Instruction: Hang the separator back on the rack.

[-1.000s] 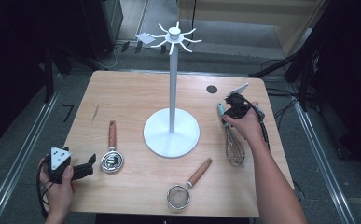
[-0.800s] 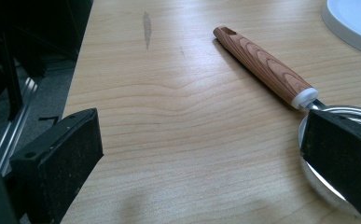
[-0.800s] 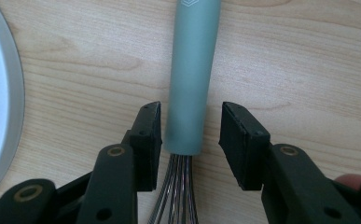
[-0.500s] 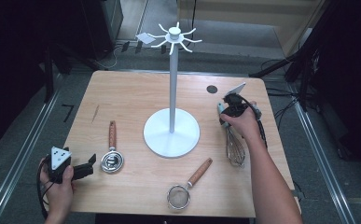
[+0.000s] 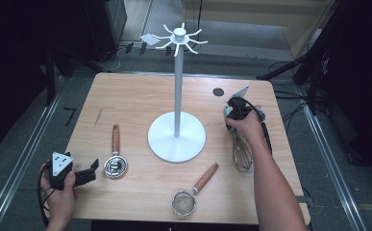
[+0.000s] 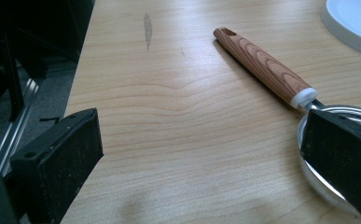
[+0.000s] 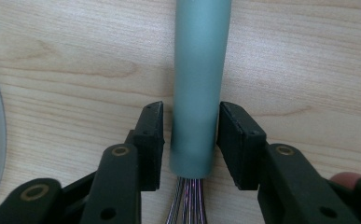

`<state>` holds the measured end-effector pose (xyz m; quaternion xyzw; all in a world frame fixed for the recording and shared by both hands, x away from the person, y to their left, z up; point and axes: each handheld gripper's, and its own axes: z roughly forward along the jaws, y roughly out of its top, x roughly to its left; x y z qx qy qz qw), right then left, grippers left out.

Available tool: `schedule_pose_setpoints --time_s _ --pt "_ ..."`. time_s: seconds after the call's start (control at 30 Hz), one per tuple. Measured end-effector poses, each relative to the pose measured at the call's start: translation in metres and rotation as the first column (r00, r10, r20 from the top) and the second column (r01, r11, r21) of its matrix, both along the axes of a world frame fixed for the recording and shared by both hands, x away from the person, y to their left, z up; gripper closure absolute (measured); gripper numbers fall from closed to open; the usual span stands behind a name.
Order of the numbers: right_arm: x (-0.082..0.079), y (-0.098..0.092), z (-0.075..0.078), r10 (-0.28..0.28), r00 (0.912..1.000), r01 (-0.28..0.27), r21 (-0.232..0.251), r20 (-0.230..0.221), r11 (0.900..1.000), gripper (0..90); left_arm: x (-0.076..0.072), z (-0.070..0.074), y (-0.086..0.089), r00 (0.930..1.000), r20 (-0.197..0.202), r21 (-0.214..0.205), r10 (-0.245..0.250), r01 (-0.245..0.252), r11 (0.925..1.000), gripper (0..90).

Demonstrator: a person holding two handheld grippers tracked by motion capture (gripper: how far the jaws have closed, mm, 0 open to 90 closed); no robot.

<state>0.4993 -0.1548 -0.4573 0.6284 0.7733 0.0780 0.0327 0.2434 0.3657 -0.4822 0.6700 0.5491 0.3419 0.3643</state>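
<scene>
A wire whisk (image 5: 241, 154) with a grey-green handle (image 7: 197, 88) lies flat at the table's right side. My right gripper (image 5: 233, 117) points down over that handle. Its jaws (image 7: 190, 116) stand on either side of the handle and have just been closing; a thin gap still shows at the left pad (image 7: 152, 140). My left gripper (image 5: 88, 172) rests open at the front left corner. A wooden-handled metal skimmer (image 5: 115, 161) lies just beside it; in the left gripper view its bowl (image 6: 325, 116) shows behind the right jaw of the gripper (image 6: 201, 135).
A tall white stand (image 5: 176, 137) with a round base and hook arms at the top stands mid-table. A small strainer (image 5: 193, 190) with a wooden handle lies near the front edge. A dark round hole (image 5: 217, 91) marks the far right of the tabletop.
The right hand has shifted slightly over the whisk handle. The left hand and its gripper have stayed put.
</scene>
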Motion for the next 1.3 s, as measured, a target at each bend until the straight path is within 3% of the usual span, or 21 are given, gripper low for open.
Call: schedule_pose_setpoints --time_s 0.27,0.53,0.83,0.87,0.9,1.27,1.3 --pt "0.004 0.002 -0.005 -0.004 1.0 0.004 -0.034 -0.006 0.9994 65.9 0.0 0.0 -0.001 1.0 -0.005 0.003 -0.003 0.003 1.0 0.0" --pt "0.009 0.004 -0.005 -0.015 0.9989 0.014 -0.042 -0.043 0.999 70.6 0.001 0.0 -0.001 0.9999 -0.013 0.014 -0.004 0.004 0.9999 0.0" --pt "0.004 0.003 -0.005 -0.009 0.9999 0.009 -0.032 -0.005 0.9995 71.2 0.0 0.0 0.0 1.0 -0.004 -0.001 0.002 -0.002 1.0 0.0" --pt "0.002 0.003 -0.004 0.004 1.0 -0.004 -0.029 0.005 0.9996 71.2 0.0 0.0 0.0 1.0 -0.007 -0.003 0.003 -0.003 1.0 0.0" --pt "-0.001 0.0 0.0 0.01 0.9989 -0.01 -0.005 0.046 0.9999 71.3 0.0 0.0 0.0 1.0 -0.007 -0.004 0.001 -0.001 1.0 0.0" --pt "-0.022 -0.011 0.028 0.038 0.9832 -0.056 0.095 0.178 0.9939 71.4 0.001 0.0 0.0 1.0 -0.009 0.002 0.001 -0.001 1.0 0.0" --pt "-0.03 -0.012 0.036 0.054 0.9745 -0.082 0.123 0.218 0.9891 71.4 0.001 0.0 0.0 1.0 -0.007 0.003 0.003 -0.003 1.0 0.0"
